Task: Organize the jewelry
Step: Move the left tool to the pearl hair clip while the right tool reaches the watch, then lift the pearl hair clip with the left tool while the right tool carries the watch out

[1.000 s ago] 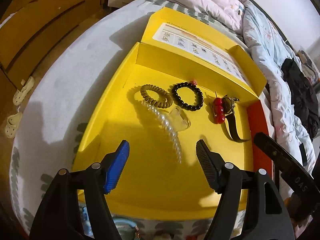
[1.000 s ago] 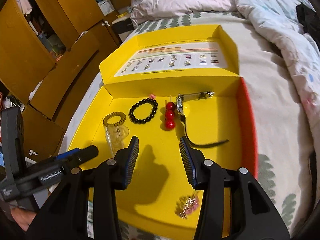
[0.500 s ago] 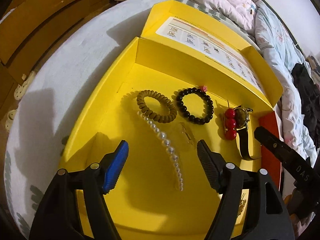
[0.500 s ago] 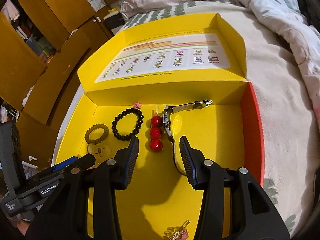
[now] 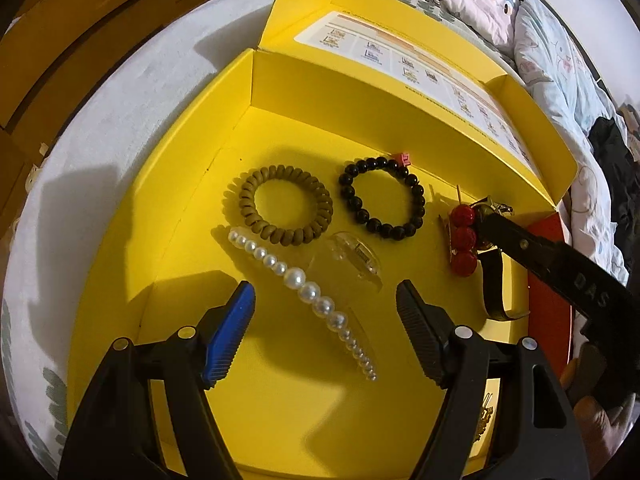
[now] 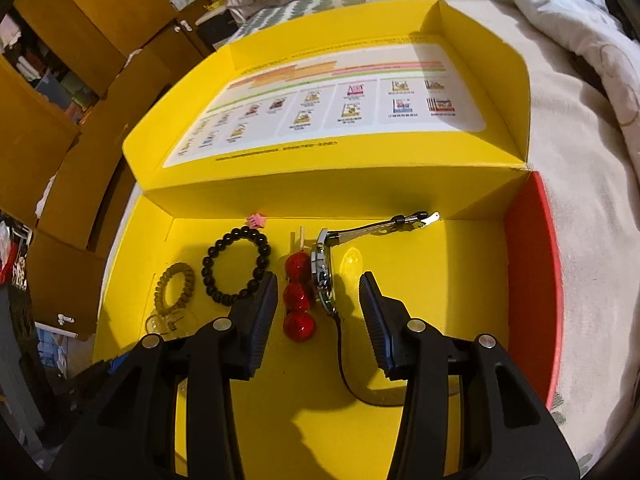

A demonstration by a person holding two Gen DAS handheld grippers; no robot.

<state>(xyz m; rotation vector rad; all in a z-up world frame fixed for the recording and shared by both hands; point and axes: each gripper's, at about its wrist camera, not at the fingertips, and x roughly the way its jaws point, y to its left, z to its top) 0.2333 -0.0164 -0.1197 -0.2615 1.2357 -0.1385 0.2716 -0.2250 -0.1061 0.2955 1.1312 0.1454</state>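
A shallow yellow box (image 5: 120, 264) lies open on a bed and holds the jewelry. My left gripper (image 5: 324, 316) hangs open over a pearl hair clip (image 5: 308, 292), whose beads run between the fingers without touching them. Behind it lie a brown coil hair tie (image 5: 286, 210), a clear clip (image 5: 356, 258) and a black bead bracelet (image 5: 382, 200). My right gripper (image 6: 318, 306) is open above a red three-ball clip (image 6: 298, 296) and a wristwatch (image 6: 324, 276) with a dark strap; both lie between its fingers, untouched. The right gripper's finger (image 5: 560, 264) also crosses the left wrist view.
The box's lid (image 6: 340, 104) stands up at the back with a printed sheet inside. A red side wall (image 6: 528, 280) closes the box on the right. Rumpled bedding (image 5: 540, 40) lies beyond, wooden cabinets (image 6: 80, 80) to the left. A small gold trinket (image 5: 488, 416) sits near the front right corner.
Both grippers have come down and forward over the box. The left now straddles the pearl clip; the right has moved from the box's front to over the red clip and watch.
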